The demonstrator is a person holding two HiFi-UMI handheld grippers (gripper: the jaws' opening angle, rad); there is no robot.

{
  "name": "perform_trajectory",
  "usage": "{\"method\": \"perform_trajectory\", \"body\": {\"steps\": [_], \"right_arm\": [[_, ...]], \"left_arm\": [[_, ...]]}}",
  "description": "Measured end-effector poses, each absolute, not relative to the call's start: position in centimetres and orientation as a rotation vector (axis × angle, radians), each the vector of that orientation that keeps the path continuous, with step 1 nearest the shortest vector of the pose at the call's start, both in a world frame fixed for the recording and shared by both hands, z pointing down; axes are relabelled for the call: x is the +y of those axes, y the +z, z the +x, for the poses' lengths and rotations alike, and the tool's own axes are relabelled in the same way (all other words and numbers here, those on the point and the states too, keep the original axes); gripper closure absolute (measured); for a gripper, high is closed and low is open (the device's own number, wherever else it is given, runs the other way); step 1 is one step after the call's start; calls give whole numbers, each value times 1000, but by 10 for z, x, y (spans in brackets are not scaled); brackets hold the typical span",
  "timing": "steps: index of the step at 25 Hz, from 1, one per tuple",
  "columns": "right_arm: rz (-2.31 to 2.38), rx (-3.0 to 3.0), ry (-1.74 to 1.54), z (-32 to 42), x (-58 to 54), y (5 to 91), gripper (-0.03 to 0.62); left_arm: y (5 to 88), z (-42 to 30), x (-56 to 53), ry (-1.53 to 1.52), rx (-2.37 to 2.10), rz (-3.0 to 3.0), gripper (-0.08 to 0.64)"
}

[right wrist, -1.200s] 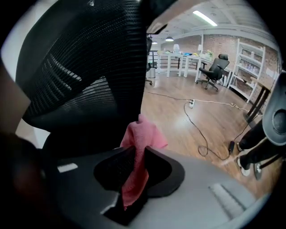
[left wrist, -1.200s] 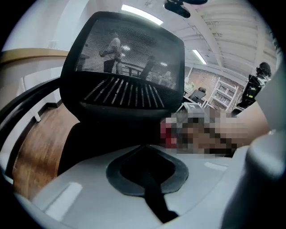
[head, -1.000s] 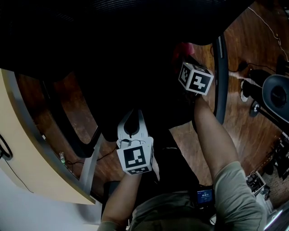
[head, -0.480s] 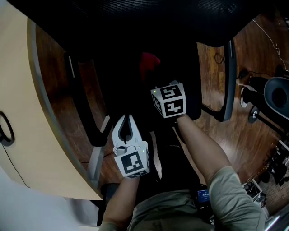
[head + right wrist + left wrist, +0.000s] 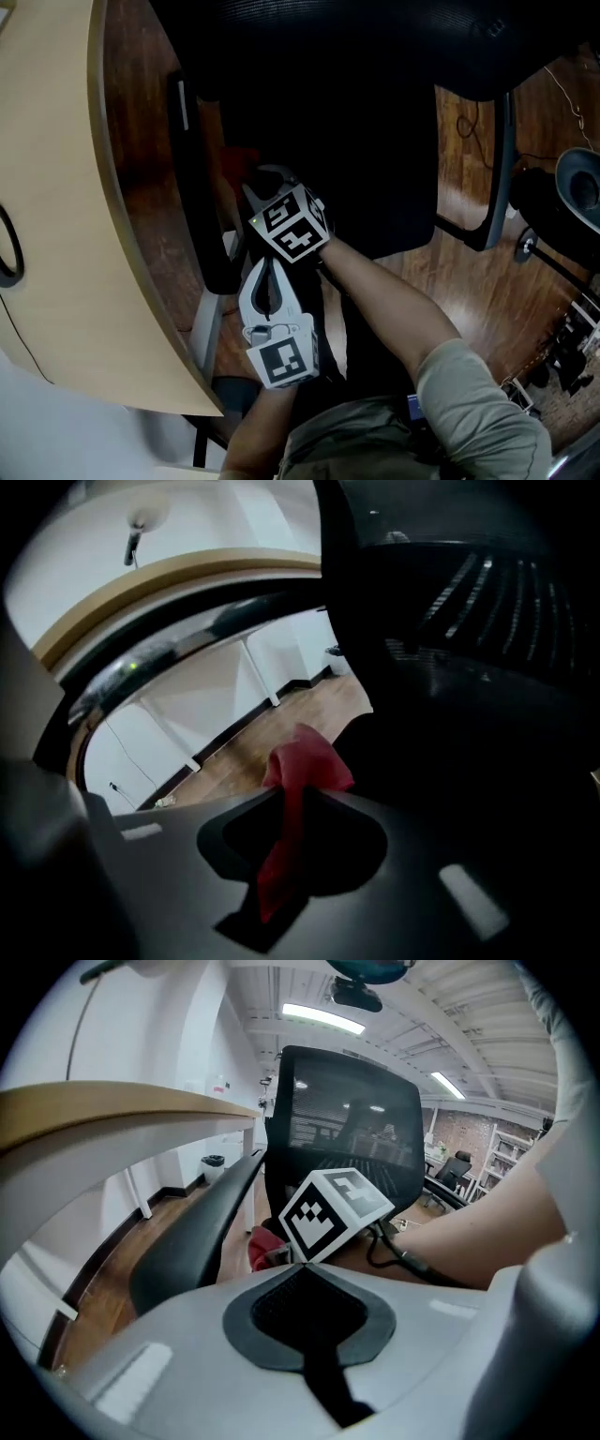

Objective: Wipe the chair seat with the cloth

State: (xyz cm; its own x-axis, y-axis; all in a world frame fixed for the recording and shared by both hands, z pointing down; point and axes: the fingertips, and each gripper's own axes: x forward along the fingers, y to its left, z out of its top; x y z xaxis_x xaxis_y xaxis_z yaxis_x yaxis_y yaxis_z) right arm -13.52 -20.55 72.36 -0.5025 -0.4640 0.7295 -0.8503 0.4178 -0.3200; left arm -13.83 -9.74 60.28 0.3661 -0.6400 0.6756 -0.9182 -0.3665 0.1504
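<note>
The black chair seat (image 5: 366, 159) fills the middle of the head view. My right gripper (image 5: 261, 180) is over the seat's left side, close to the left armrest (image 5: 199, 197), shut on the red cloth (image 5: 302, 766). The cloth (image 5: 240, 159) sticks out past the jaw tips toward that armrest. In the left gripper view the cloth (image 5: 263, 1247) shows beside the right gripper's marker cube (image 5: 336, 1208). My left gripper (image 5: 265, 266) sits just behind the right one at the seat's front edge, jaws shut with nothing between them.
A light wooden desk (image 5: 66, 206) curves along the left, close to the left armrest. The chair's backrest (image 5: 347, 1129) rises beyond the seat. The right armrest (image 5: 499, 159) and another chair's base (image 5: 577, 202) stand on the wood floor at the right.
My right gripper has swept with the cloth from the seat's right side across to its left side. The left gripper has stayed near the front edge.
</note>
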Motion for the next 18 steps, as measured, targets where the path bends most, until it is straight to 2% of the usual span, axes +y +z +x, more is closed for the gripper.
{"method": "perform_trajectory", "body": {"steps": [4,9,18], "right_arm": [[1076,-2115,929,-146,-199,745,528],[1133,-2073,933,-123,-199,753,528],[1415,-1867,971,20,-195,751,528]], "left_arm": [[612,-144,-89,708,-1386,2078,555],[619,-140,-88,719,-1396,2069,555],[617,-71,-87,784,-1224,2190,555]]}}
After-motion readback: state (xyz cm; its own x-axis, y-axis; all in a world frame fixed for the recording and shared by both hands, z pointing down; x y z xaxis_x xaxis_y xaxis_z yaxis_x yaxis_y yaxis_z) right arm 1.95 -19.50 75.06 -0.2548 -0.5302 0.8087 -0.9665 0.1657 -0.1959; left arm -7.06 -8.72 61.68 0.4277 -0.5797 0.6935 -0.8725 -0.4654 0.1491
